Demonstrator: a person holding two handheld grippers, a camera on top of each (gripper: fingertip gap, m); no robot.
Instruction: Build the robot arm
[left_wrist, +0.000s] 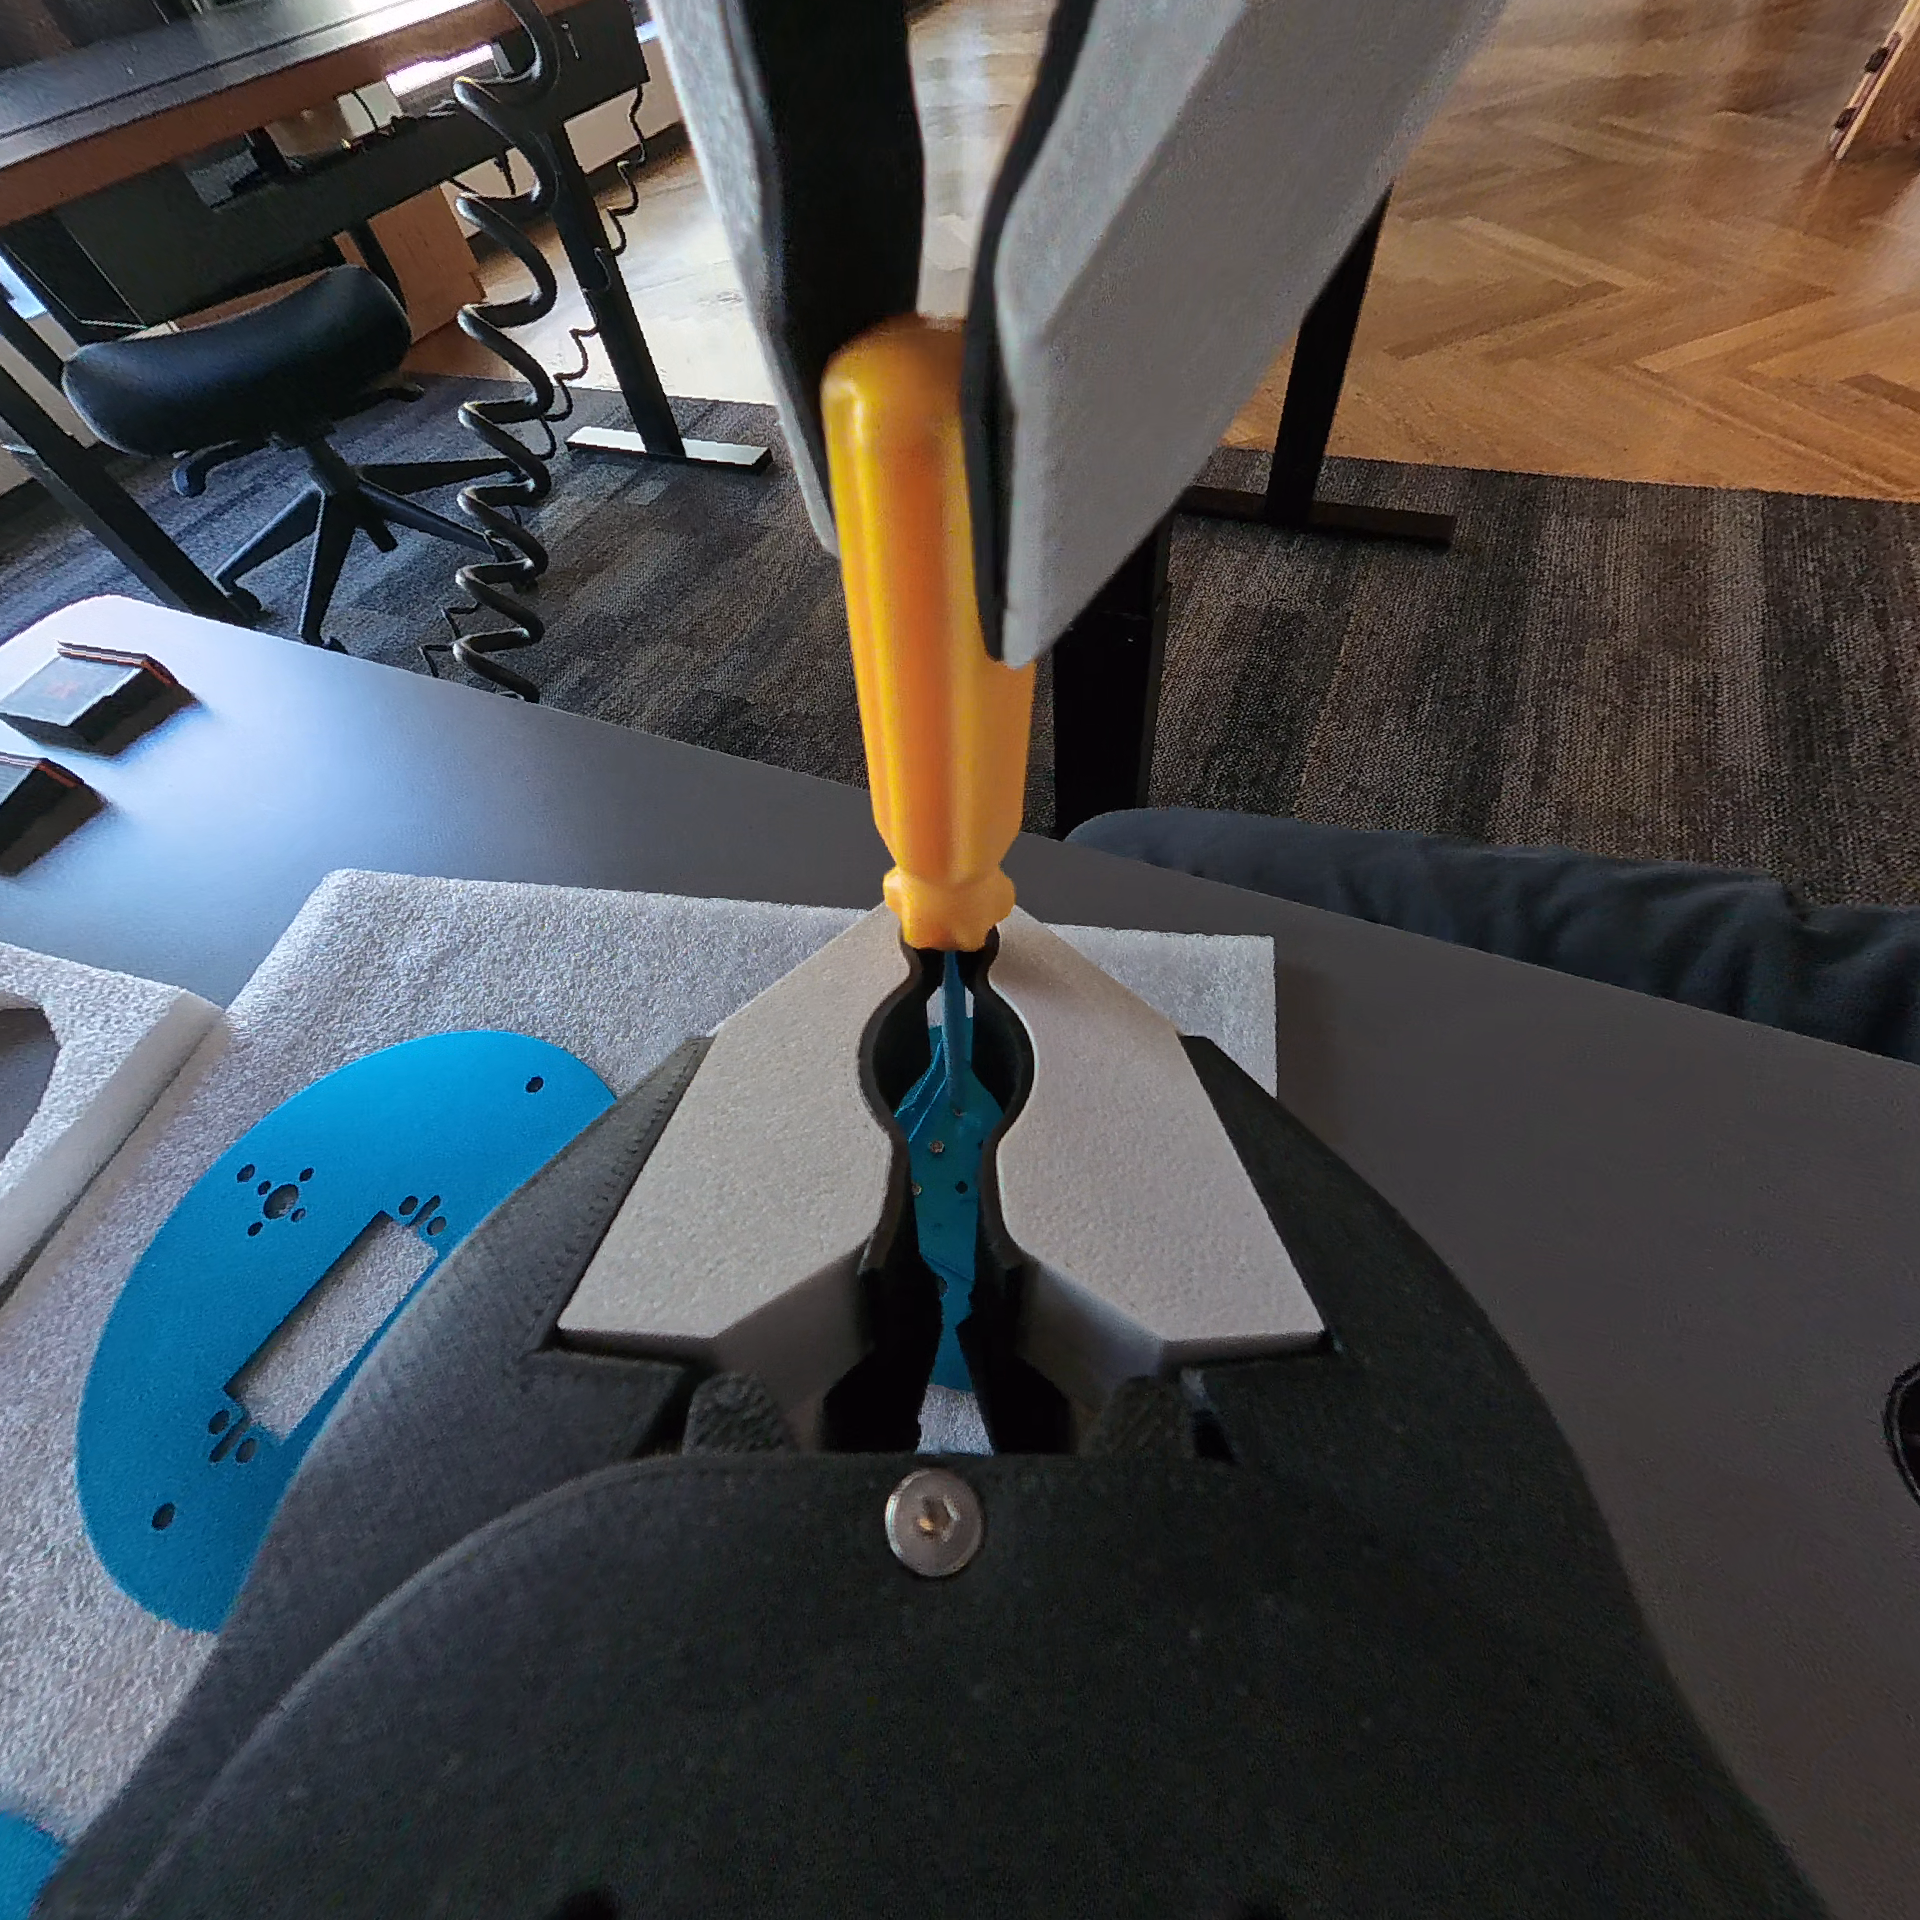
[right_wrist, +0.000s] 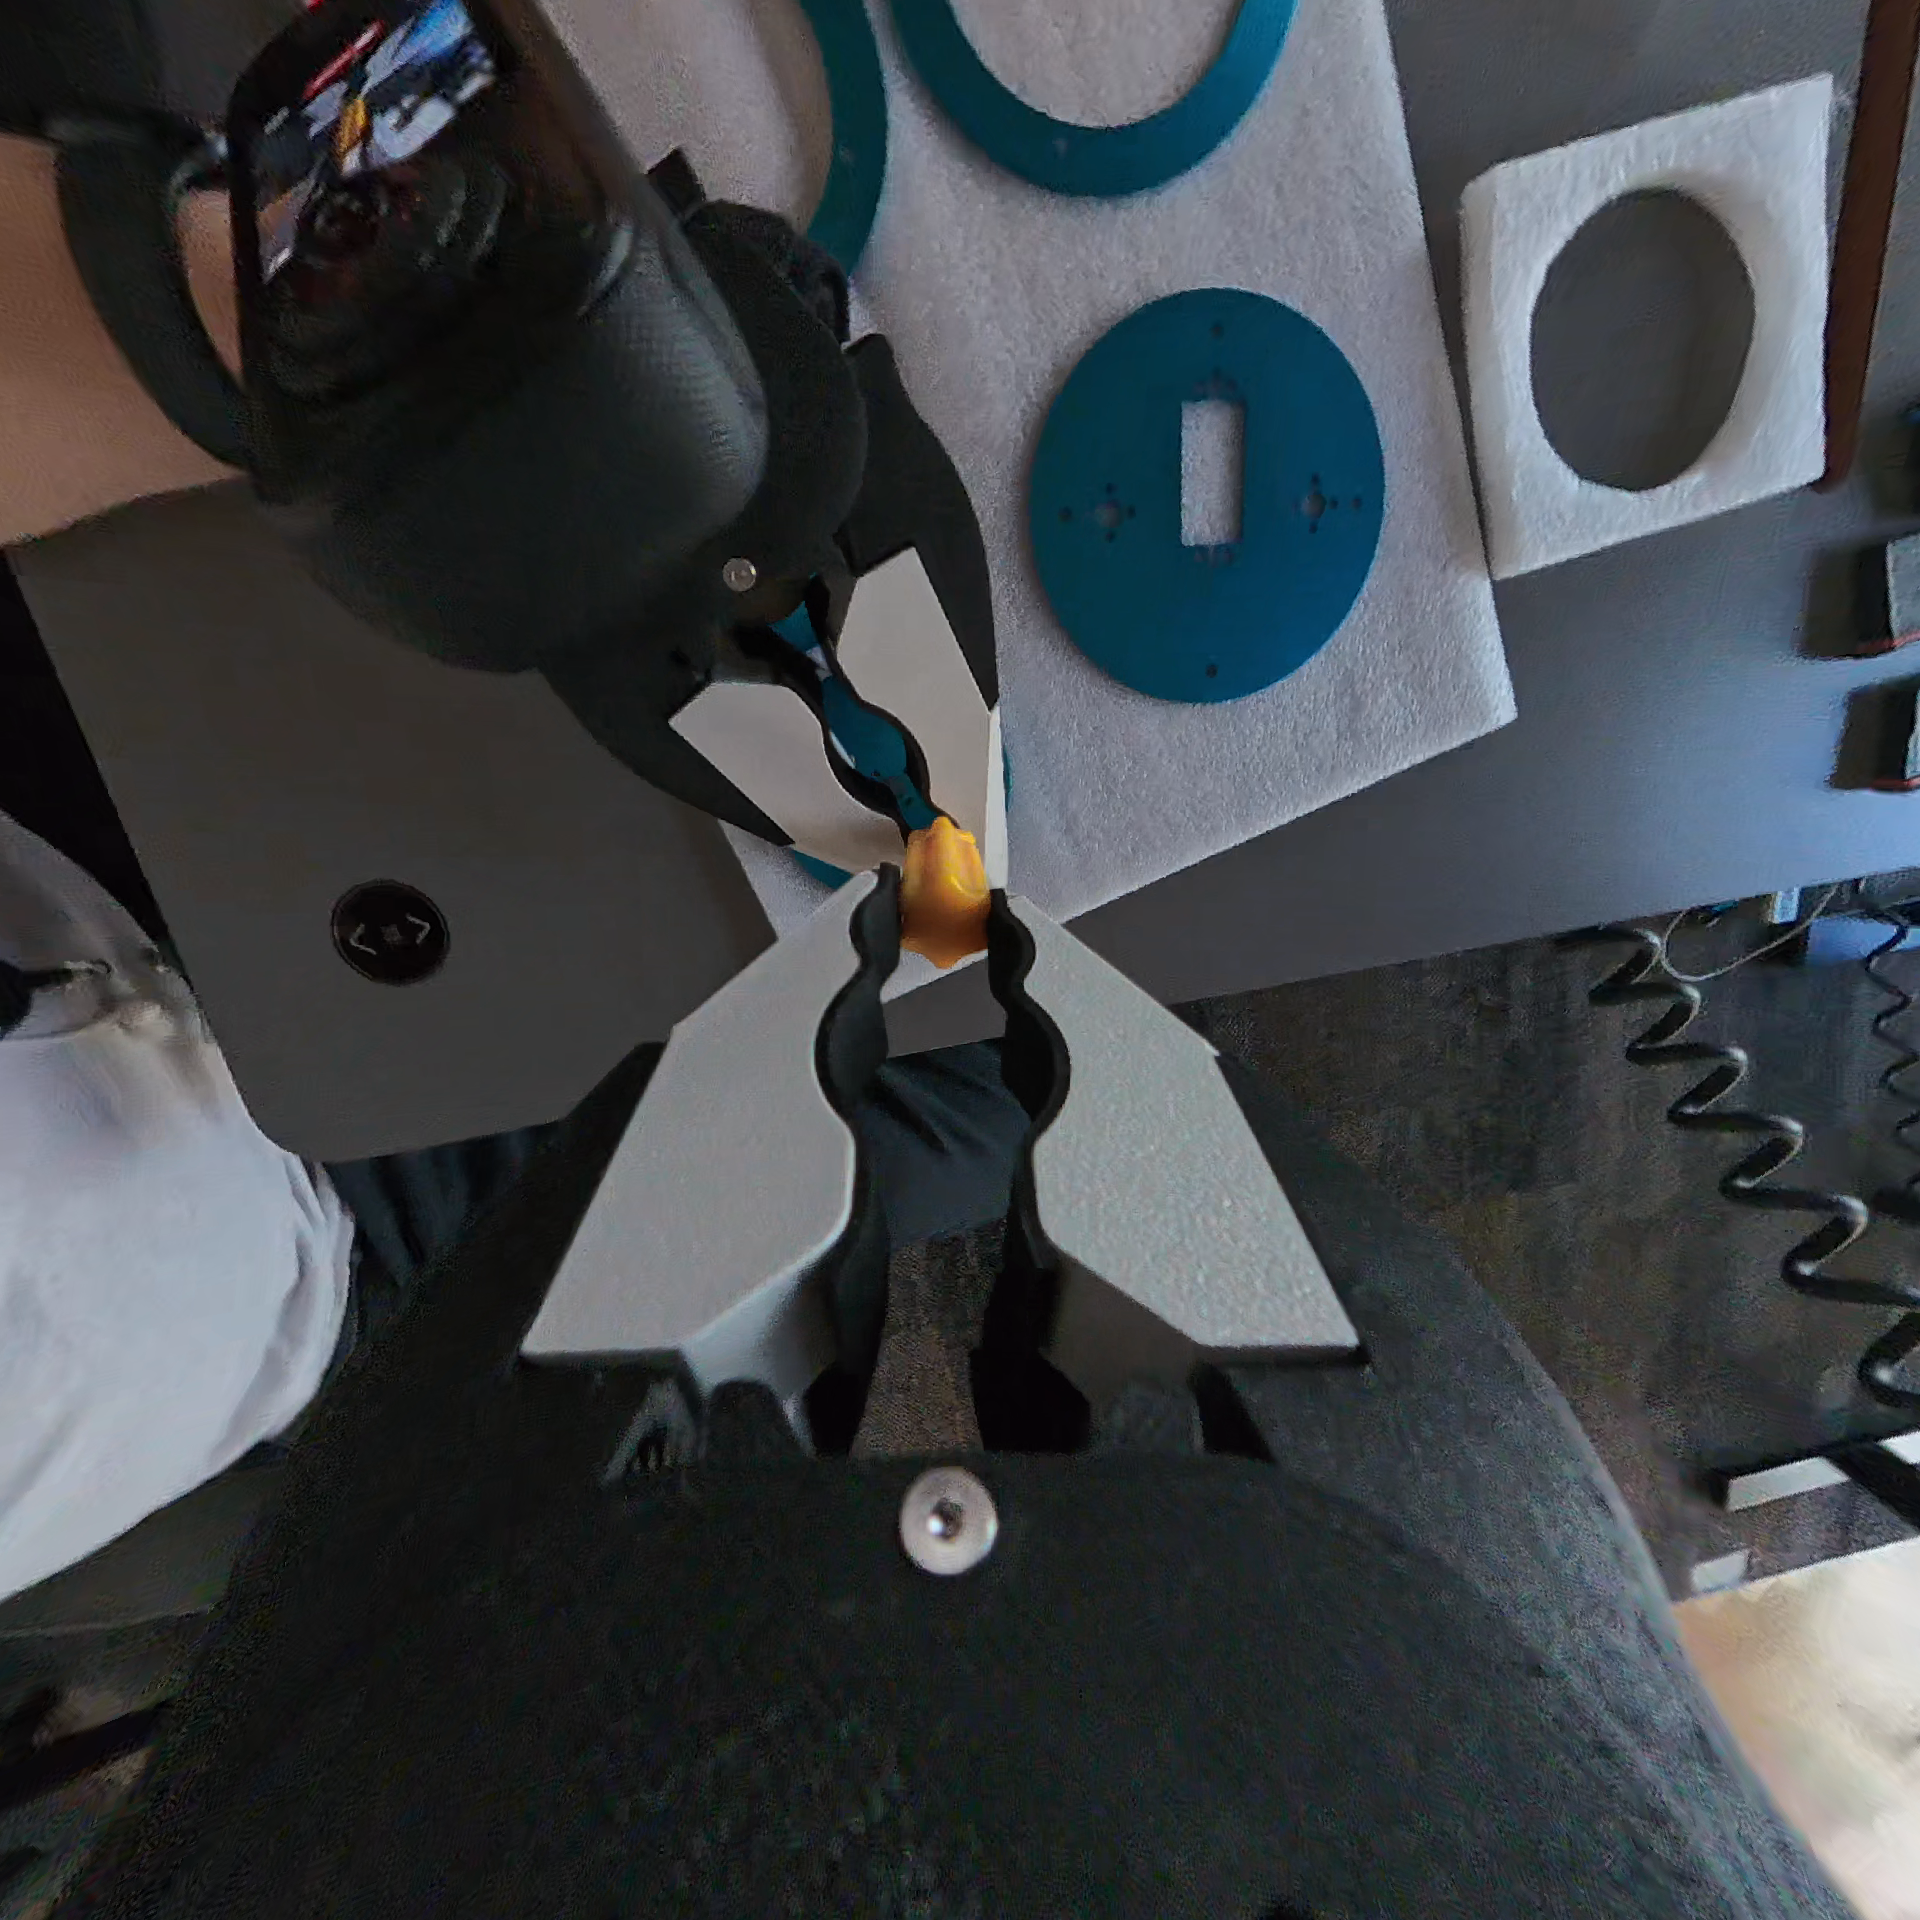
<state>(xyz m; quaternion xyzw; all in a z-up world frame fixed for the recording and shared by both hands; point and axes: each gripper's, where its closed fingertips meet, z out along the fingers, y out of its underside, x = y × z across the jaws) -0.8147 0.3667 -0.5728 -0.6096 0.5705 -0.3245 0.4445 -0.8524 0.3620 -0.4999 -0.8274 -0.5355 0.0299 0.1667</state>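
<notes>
Both grippers, left (left_wrist: 948, 940) and right (right_wrist: 940, 899), were clamped on a screwdriver (left_wrist: 930, 644) above foam (left_wrist: 436, 945) on a grey table (left_wrist: 1558, 1143); carpet (left_wrist: 1558, 665) and parquet (left_wrist: 1610, 229) were seen beyond.

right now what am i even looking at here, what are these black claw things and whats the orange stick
The claws are two hand-held grippers, each with a camera looking along its own fingers; a person works them, no robot arm.

The left view looks forward across a dark table. The left gripper has its fingers drawn in around the blue shaft of a screwdriver, just under the orange handle.

The right view looks straight down. The right gripper is shut on the handle's top, so you see it end-on.

Under them lies a white foam sheet with a blue disc that has a rectangular cut-out, and blue rings farther back. Beside it sits a foam block with an oval hole.
</notes>
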